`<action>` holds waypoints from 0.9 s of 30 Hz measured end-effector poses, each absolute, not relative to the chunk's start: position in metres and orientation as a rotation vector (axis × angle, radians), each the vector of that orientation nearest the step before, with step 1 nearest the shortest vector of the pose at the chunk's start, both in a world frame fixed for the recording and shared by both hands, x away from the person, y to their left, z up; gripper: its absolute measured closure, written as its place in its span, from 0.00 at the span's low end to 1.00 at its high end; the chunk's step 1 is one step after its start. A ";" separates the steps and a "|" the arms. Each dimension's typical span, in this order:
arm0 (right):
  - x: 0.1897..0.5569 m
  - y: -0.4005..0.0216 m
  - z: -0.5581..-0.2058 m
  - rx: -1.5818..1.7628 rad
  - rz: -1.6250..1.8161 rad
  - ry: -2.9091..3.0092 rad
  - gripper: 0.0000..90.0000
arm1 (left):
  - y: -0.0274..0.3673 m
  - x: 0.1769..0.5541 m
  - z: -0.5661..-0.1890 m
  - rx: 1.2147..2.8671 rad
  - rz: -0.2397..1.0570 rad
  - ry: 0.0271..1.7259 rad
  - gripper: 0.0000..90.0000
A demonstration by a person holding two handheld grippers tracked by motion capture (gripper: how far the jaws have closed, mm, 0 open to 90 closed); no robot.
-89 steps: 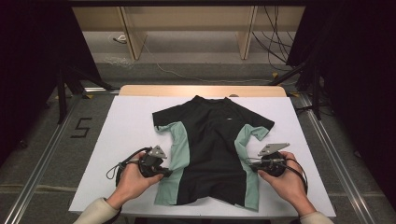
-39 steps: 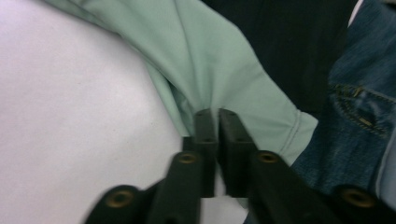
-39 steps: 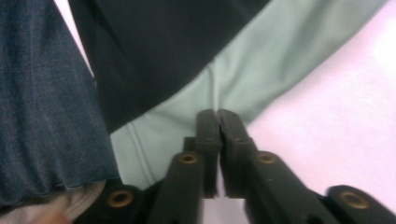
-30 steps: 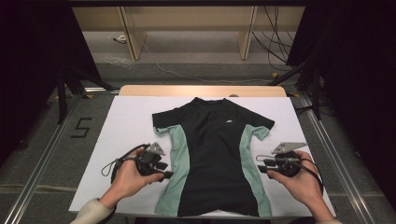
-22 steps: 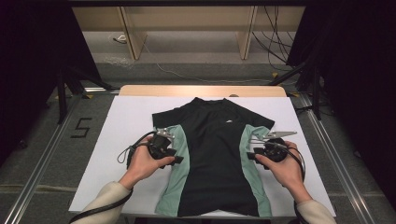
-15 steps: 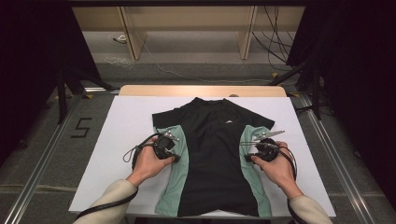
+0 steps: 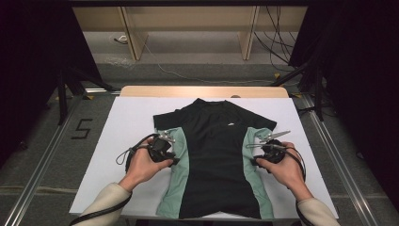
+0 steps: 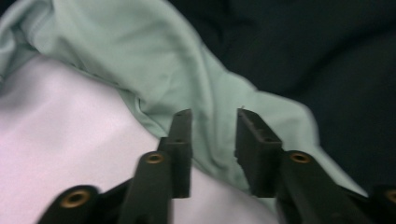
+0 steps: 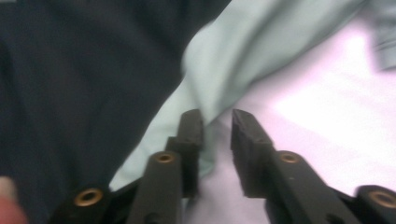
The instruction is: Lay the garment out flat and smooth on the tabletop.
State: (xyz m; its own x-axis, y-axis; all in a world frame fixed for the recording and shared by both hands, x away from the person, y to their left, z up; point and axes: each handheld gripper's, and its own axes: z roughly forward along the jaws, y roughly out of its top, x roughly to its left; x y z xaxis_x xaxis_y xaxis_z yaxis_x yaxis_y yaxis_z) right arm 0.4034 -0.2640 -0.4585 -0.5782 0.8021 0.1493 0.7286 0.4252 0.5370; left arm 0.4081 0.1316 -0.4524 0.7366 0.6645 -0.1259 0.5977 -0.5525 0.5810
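**Shirt spread flat, a gripper at each side panel**

The worktop (image 7: pixel 117 141), covered in white with a bare wooden strip along its 12 o'clock edge, carries a short-sleeved shirt (image 7: pixel 214 155) laid face up at its middle, collar toward 12 o'clock and hem at the 6 o'clock edge. The shirt is black down the centre and sleeves, with a pale green side panel (image 7: pixel 181 165) at 9 o'clock of the body and another green panel (image 7: pixel 251 160) at 3 o'clock.

The left hand (image 7: pixel 143 165) comes in from 7 o'clock and holds the left gripper (image 7: pixel 175 160) at the outer edge of the 9 o'clock panel. In the left gripper view its jaws stand apart, with rumpled green cloth (image 8: pixel 154 65) lying under and between them; nothing is pinched.

The right hand (image 7: pixel 284 169) comes in from 5 o'clock with the right gripper (image 7: pixel 254 161) at the edge of the 3 o'clock panel. In the right gripper view the jaws are also apart, straddling a raised fold of green fabric (image 9: pixel 219 60) where it meets the white cover.

A loop of cable (image 7: pixel 127 155) trails from the left gripper toward 9 o'clock.
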 end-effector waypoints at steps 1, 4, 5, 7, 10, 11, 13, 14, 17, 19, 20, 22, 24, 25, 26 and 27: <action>0.405 -0.268 -0.456 1.389 0.895 2.492 0.75 | 0.133 0.406 -0.450 2.313 0.140 0.937 0.66; 0.409 -0.277 -0.451 1.434 0.945 2.388 0.73 | 0.133 0.398 -0.447 2.314 0.104 0.912 0.58; 0.411 -0.281 -0.451 1.443 0.965 2.346 0.71 | 0.132 0.393 -0.448 2.308 0.073 0.900 0.58; 0.416 -0.282 -0.456 1.476 1.002 2.300 0.69 | 0.125 0.379 -0.455 2.363 0.003 0.853 0.56; 0.421 -0.280 -0.461 1.486 1.012 2.311 0.68 | 0.120 0.372 -0.460 2.401 -0.014 0.829 0.56; 0.423 -0.282 -0.461 1.496 1.010 2.298 0.68 | 0.118 0.370 -0.462 2.421 -0.018 0.816 0.56; 0.436 -0.296 -0.456 1.510 0.969 2.179 0.68 | 0.115 0.367 -0.465 2.442 -0.011 0.803 0.56; 0.442 -0.301 -0.456 1.524 0.947 2.135 0.67 | 0.113 0.366 -0.466 2.451 -0.010 0.794 0.56; 0.459 -0.313 -0.463 1.569 0.910 2.053 0.65 | 0.111 0.365 -0.468 2.475 -0.022 0.781 0.56; 0.469 -0.318 -0.469 1.602 0.918 2.023 0.64 | 0.110 0.365 -0.471 2.486 -0.017 0.783 0.56; 0.473 -0.319 -0.472 1.616 0.919 2.010 0.64 | 0.109 0.364 -0.471 2.486 -0.007 0.780 0.57; 0.481 -0.322 -0.476 1.663 0.955 1.972 0.64 | 0.109 0.364 -0.471 2.493 0.003 0.781 0.59; 0.486 -0.322 -0.478 1.686 0.963 1.953 0.64 | 0.109 0.363 -0.471 2.497 0.011 0.779 0.63; 0.487 -0.320 -0.480 1.684 0.955 1.967 0.65 | 0.110 0.362 -0.471 2.501 0.044 0.787 0.67; 0.487 -0.320 -0.480 1.684 0.955 1.967 0.65 | 0.110 0.362 -0.471 2.501 0.044 0.787 0.73; 0.489 -0.315 -0.484 1.650 0.911 2.004 0.72 | 0.111 0.362 -0.471 2.503 0.057 0.799 0.77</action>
State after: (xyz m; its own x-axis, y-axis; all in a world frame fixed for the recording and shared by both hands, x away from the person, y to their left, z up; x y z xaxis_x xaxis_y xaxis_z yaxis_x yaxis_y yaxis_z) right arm 0.4886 -0.3150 -0.4844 -0.2322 0.9670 0.1047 0.7145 0.0966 0.6929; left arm 0.3617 0.1108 -0.4712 0.8259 0.5527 -0.1109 0.5314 -0.6977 0.4804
